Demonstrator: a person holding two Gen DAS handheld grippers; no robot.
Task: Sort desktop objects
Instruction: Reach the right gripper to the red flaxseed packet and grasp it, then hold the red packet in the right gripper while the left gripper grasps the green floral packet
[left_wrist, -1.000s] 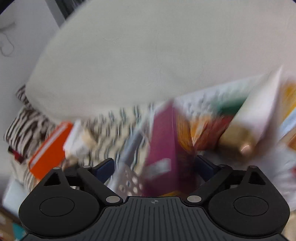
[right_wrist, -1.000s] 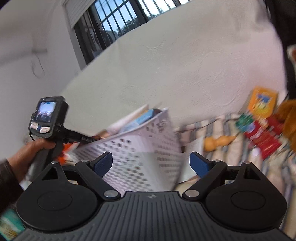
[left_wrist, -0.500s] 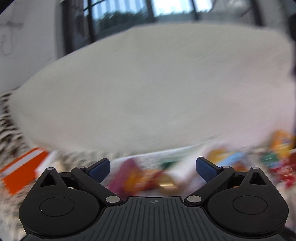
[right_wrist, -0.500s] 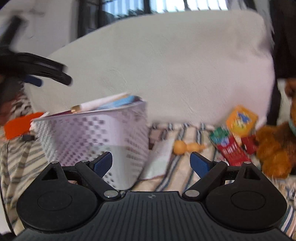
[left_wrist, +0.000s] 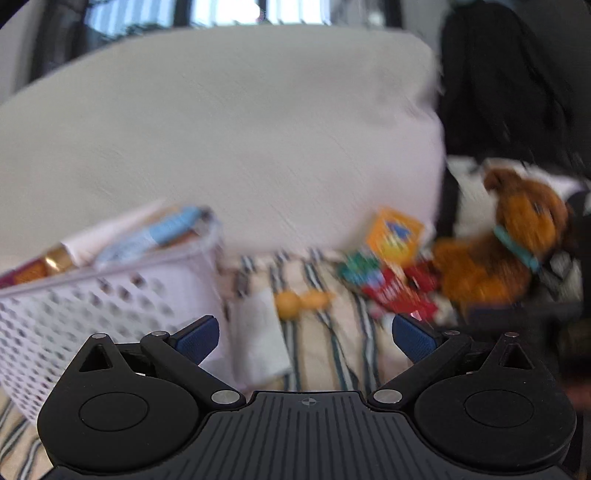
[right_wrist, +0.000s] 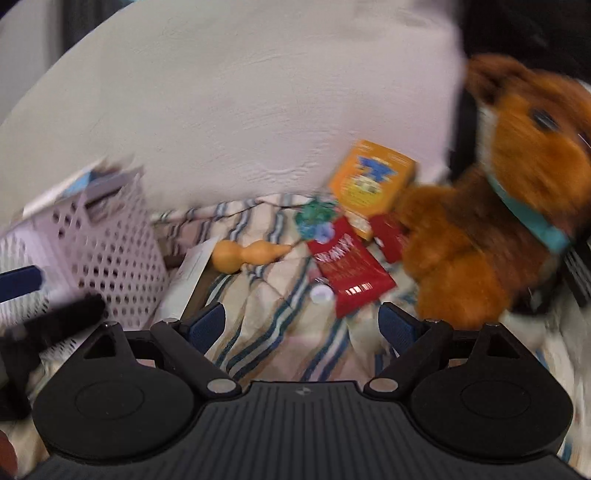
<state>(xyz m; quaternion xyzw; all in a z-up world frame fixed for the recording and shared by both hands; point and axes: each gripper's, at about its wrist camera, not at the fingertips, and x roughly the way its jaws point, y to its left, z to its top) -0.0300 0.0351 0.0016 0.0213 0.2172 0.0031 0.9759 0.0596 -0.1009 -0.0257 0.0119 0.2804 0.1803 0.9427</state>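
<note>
A white perforated basket (left_wrist: 92, 317) holding boxes and papers stands at the left; it also shows in the right wrist view (right_wrist: 107, 243). On the striped cloth lie a yellow gourd (right_wrist: 247, 254), a red packet (right_wrist: 351, 266), an orange box (right_wrist: 369, 181), a green-blue item (right_wrist: 316, 218) and a white paper (left_wrist: 258, 339). My left gripper (left_wrist: 304, 338) is open and empty beside the basket. My right gripper (right_wrist: 301, 325) is open and empty, above the cloth in front of the red packet. The left gripper's finger (right_wrist: 18, 282) shows at the far left.
A brown plush dog (right_wrist: 498, 221) with a teal collar sits at the right, also in the left wrist view (left_wrist: 502, 243). A large white cushion (left_wrist: 221, 129) rises behind everything. A small white cap (right_wrist: 320, 294) lies by the red packet.
Both grippers swung right and away from the basket. The left one, earlier over the basket's contents, now faces the loose items. The right one has come closer to the packet and plush dog.
</note>
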